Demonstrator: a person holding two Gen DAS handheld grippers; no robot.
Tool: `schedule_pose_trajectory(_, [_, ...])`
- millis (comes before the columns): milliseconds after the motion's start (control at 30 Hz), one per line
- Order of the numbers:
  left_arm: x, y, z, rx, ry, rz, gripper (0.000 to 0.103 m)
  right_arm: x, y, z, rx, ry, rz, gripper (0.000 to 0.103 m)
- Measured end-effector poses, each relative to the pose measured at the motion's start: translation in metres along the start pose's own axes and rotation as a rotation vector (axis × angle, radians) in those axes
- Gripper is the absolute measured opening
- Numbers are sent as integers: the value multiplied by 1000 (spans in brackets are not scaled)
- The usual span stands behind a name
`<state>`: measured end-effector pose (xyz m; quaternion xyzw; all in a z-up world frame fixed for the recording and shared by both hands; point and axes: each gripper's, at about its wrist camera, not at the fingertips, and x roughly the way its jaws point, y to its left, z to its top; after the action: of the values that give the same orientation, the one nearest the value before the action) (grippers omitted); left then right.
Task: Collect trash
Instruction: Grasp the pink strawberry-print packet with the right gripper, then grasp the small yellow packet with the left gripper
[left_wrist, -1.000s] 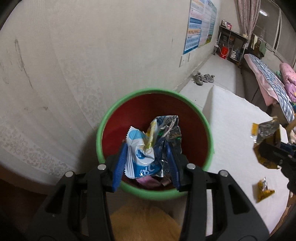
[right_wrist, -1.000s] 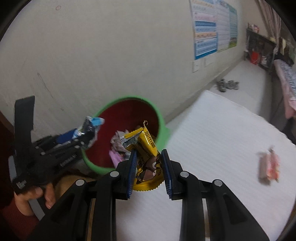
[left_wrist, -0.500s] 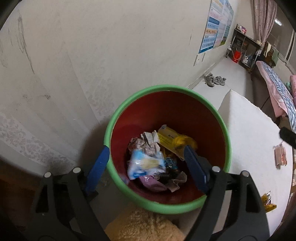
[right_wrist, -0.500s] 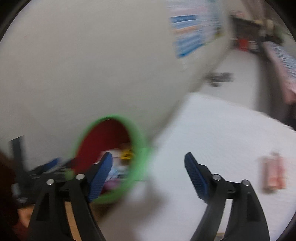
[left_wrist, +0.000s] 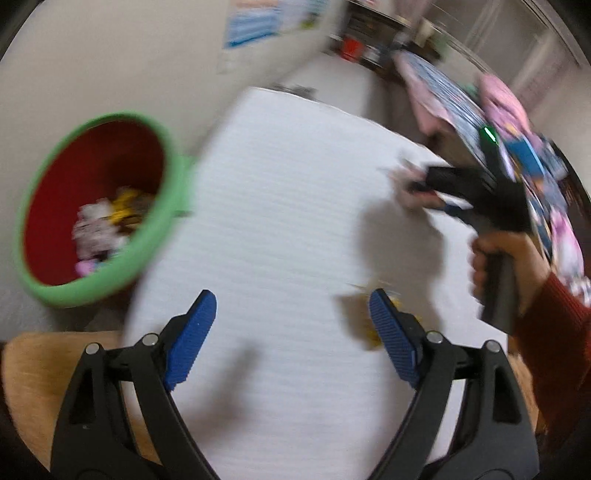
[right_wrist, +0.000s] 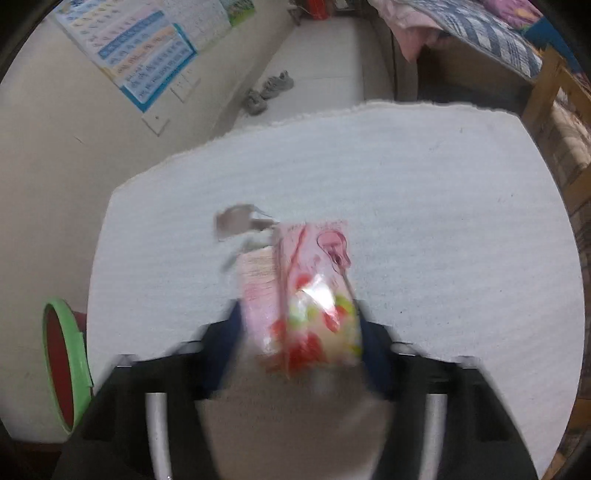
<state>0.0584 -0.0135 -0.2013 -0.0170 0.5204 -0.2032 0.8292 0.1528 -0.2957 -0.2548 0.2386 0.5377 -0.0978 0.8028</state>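
Fingers of the left gripper (left_wrist: 291, 338) gape empty; right gripper (right_wrist: 301, 341) fingers flank a pink packet (right_wrist: 306, 295), grip unclear.

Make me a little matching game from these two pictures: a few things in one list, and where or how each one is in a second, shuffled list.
Things:
1. left claw
2. pink snack packet
3. green-rimmed bin
4. yellow wrapper

Places or states:
A. standing off the left edge of the white mat, with crumpled trash inside
B. lying on the white mat, just beside the left claw's right finger
C. wide open, holding nothing
D. sitting between the fingers of the right claw

Pairs: 1-C, 2-D, 3-A, 4-B
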Motion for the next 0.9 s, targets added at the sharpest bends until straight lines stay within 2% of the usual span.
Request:
schedule_pose_trajectory(67, [3,-26,-1,73,6,-8,82,-13,-2,-12,2,-24,34,45])
schedule_pose_trajectory(167, [1,-45,-4,135,-11,6,82,-41,1,-35,-45,-91,57,45])
schedule_pose_trajectory(433, [1,-46,-9,159,-8,62,82,-110,-32,-107,-30,-176,109,46])
schedule_pose_trajectory(667, [11,-44,-13,102,25,52,82,-128,-44,-144,-37,-182,79,47])
schedule_pose_trajectory(900, [39,-63,-10,132,67,18,81,-124,-59,-158,7,-166,66,47])
